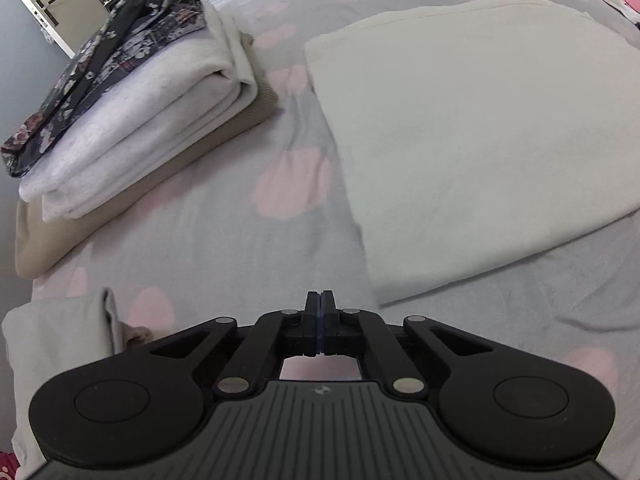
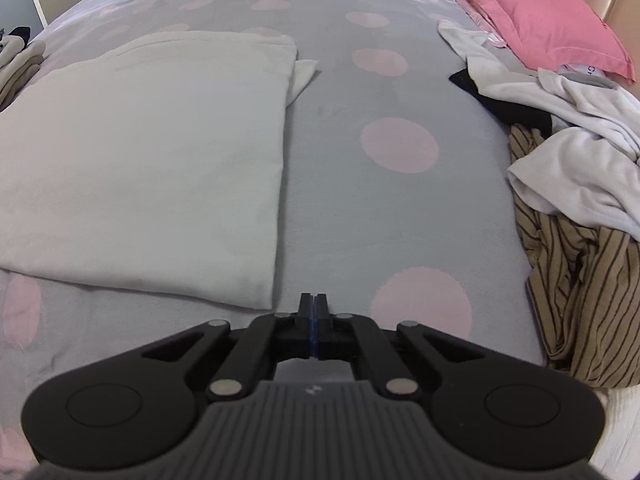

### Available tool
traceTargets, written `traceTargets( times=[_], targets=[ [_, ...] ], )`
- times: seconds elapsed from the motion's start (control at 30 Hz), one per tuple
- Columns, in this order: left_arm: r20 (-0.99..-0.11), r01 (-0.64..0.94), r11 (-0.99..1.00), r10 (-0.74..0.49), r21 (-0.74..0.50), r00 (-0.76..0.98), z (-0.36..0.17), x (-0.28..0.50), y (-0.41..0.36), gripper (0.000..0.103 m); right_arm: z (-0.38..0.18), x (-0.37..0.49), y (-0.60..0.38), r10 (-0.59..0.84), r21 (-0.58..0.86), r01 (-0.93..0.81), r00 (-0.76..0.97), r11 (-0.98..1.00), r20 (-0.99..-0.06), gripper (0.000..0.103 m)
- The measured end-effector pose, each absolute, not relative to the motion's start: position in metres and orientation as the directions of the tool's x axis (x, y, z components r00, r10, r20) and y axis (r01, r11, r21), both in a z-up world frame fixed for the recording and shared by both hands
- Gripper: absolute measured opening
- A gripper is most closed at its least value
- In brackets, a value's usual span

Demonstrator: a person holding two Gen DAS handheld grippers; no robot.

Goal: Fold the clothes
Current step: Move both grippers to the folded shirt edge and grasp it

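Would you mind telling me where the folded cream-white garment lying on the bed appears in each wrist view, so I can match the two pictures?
Left wrist view: the folded cream-white garment fills the upper right, beyond and right of the shut left gripper.
Right wrist view: the same garment fills the left half, ahead and left of the shut right gripper.
Shared landmark: the grey bedspread with pink dots it lies on.

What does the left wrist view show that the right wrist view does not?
Only the left wrist view shows the stack of folded clothes, with a floral garment on top, and a door behind.

Only the right wrist view shows the pile of unfolded clothes and the pink pillow.

Both show the folded cream garment on the dotted bedspread, and a shut, empty gripper: left, right.
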State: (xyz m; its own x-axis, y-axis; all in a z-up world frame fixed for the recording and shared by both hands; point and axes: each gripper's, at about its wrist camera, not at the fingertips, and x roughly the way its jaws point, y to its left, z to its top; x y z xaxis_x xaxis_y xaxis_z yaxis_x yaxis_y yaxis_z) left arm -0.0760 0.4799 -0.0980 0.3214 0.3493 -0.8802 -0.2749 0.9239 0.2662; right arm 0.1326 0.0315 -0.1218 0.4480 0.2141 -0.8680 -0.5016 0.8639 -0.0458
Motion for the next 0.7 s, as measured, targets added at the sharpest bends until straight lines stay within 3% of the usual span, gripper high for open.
traceTargets(
  times=[0.07, 0.17, 0.2, 0.23, 0.27, 0.37, 0.43, 0.7],
  targets=[
    [-0.885, -0.278, 0.935, 0.313, 0.222, 0.345, -0.091, -0.081, 0.482, 0.0, -0.12, 0.128, 0.033, 0.219, -0.06, -0.521, 0.457, 0.851, -0.862, 0.005],
    [-0.869, -0.223, 0.942, 0.319, 0.249, 0.378, -0.088, -0.08, 0.469, 0.002, -0.117, 0.121, 0.038, 0.228, -0.089, -0.557, 0.473, 0.825, -0.851, 0.01],
    [-0.864, -0.198, 0.945, 0.321, 0.262, 0.389, -0.089, -0.079, 0.463, 0.011, -0.117, 0.116, 0.043, 0.231, -0.114, -0.584, 0.483, 0.804, -0.845, 0.015],
    [-0.862, -0.157, 0.949, 0.315, 0.274, 0.398, -0.091, -0.077, 0.455, 0.021, -0.117, 0.111, 0.048, 0.235, -0.14, -0.609, 0.493, 0.781, -0.837, 0.029],
    [-0.859, -0.117, 0.95, 0.312, 0.289, 0.407, -0.093, -0.075, 0.447, 0.024, -0.118, 0.105, 0.052, 0.239, -0.168, -0.633, 0.505, 0.756, -0.829, 0.037],
    [-0.833, -0.001, 0.928, 0.336, 0.374, 0.438, -0.099, -0.075, 0.419, 0.032, -0.121, 0.09, 0.064, 0.244, -0.254, -0.695, 0.533, 0.672, -0.81, 0.041],
    [-0.812, 0.068, 0.896, 0.363, 0.439, 0.457, -0.107, -0.075, 0.402, 0.052, -0.127, 0.081, 0.071, 0.239, -0.322, -0.728, 0.552, 0.605, -0.799, 0.046],
    [-0.716, 0.266, 0.69, 0.518, 0.673, 0.468, -0.16, -0.076, 0.369, 0.054, -0.159, 0.06, 0.089, 0.196, -0.553, -0.745, 0.645, 0.372, -0.738, 0.05]
  ],
)
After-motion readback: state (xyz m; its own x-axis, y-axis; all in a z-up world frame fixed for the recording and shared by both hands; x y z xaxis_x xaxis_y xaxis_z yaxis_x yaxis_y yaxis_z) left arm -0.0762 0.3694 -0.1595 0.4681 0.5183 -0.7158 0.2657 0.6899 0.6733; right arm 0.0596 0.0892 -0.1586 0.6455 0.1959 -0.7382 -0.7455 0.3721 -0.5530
